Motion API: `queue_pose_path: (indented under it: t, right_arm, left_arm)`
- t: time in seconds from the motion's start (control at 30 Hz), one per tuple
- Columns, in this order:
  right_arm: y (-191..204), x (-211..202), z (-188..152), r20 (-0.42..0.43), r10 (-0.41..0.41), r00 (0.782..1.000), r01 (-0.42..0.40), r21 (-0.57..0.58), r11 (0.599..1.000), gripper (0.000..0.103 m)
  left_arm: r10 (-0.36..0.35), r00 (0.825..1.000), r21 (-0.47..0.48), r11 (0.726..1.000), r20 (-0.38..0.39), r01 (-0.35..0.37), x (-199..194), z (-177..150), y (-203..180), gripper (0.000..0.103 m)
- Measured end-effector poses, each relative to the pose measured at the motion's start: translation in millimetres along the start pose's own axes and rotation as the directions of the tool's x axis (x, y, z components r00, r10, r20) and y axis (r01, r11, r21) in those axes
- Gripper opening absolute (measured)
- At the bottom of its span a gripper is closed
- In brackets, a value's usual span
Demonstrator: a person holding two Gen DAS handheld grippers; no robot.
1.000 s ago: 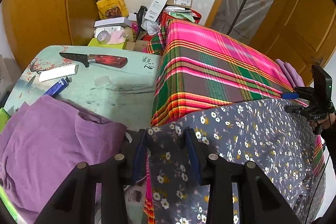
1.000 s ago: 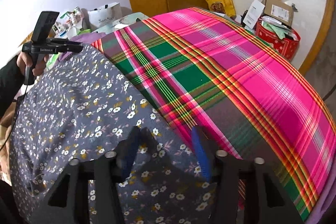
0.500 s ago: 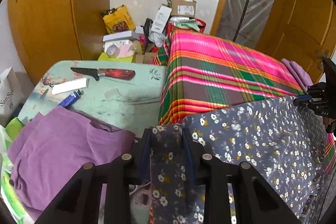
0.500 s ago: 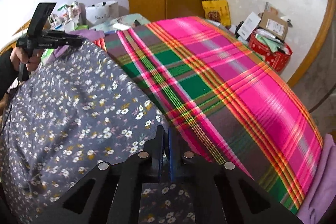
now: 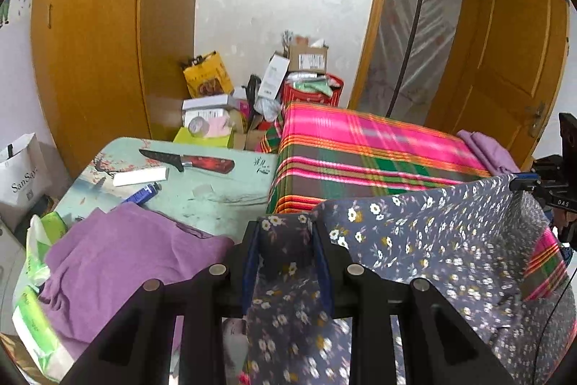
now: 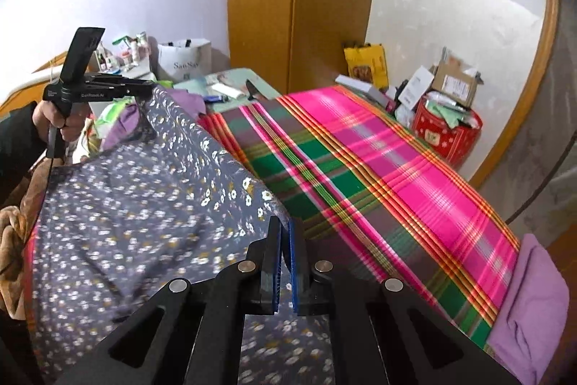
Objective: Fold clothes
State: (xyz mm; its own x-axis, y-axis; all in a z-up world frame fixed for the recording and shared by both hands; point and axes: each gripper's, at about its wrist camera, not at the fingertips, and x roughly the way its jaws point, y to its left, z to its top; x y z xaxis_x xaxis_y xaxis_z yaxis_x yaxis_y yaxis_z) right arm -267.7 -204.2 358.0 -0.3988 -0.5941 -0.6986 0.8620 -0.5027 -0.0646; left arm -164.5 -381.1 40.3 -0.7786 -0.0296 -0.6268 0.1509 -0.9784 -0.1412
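A grey floral garment (image 5: 414, 240) (image 6: 144, 204) lies partly over a pink and green plaid blanket (image 5: 360, 147) (image 6: 360, 168). Its far edge is raised and stretched between both grippers. In the left wrist view my left gripper (image 5: 286, 222) is shut on a bunched corner of the cloth, which fills the gap between its pads. My right gripper (image 6: 285, 222) is shut tight on the other corner, with a thin fold pinched between its blue pads. Each gripper also shows in the other view: the left gripper (image 6: 151, 85), held by a hand, and the right gripper (image 5: 519, 181).
A purple garment (image 5: 119, 258) lies crumpled on a pale green table (image 5: 202, 197) beside a red-handled knife (image 5: 191, 161). Another purple cloth (image 6: 530, 305) sits at the blanket's end. Boxes and a red tub (image 5: 310, 89) crowd the far wall. A white bag (image 5: 21, 175) stands left.
Both grippers closed on the floral garment's edge, the right one nearly flat, the left on a thick bunch. Both then rose, lifting the edge off the blanket.
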Motion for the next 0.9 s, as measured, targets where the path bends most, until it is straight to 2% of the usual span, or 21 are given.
queue_pose_path:
  t: [0.27, 0.5, 0.7, 0.9]
  right_arm:
    - [46.8, -52.0, -17.5, 0.048, -0.003, 0.999, 0.005, -0.032, 0.999, 0.004]
    - [93.7, -81.1, -54.3, 0.050, 0.016, 0.999, -0.014, -0.038, 0.999, 0.004]
    - [125.5, -76.4, -98.3, -0.015, 0.043, 0.999, -0.044, -0.017, 0.999, 0.004]
    - [142.5, -56.0, -136.9, -0.092, 0.055, 0.994, -0.053, 0.033, 0.998, 0.004]
  left_arm:
    - [-0.017, 0.997, -0.011, 1.000, 0.076, 0.018, -59.1, -25.0, -8.2, 0.029]
    - [-0.039, 0.992, -0.047, 0.998, 0.117, 0.045, -99.7, -72.7, -15.4, 0.029]
    - [-0.041, 0.994, -0.078, 0.996, 0.100, 0.049, -115.8, -122.1, -20.0, 0.029]
    - [-0.047, 0.998, -0.118, 0.992, 0.047, 0.052, -114.9, -160.6, -23.2, 0.030]
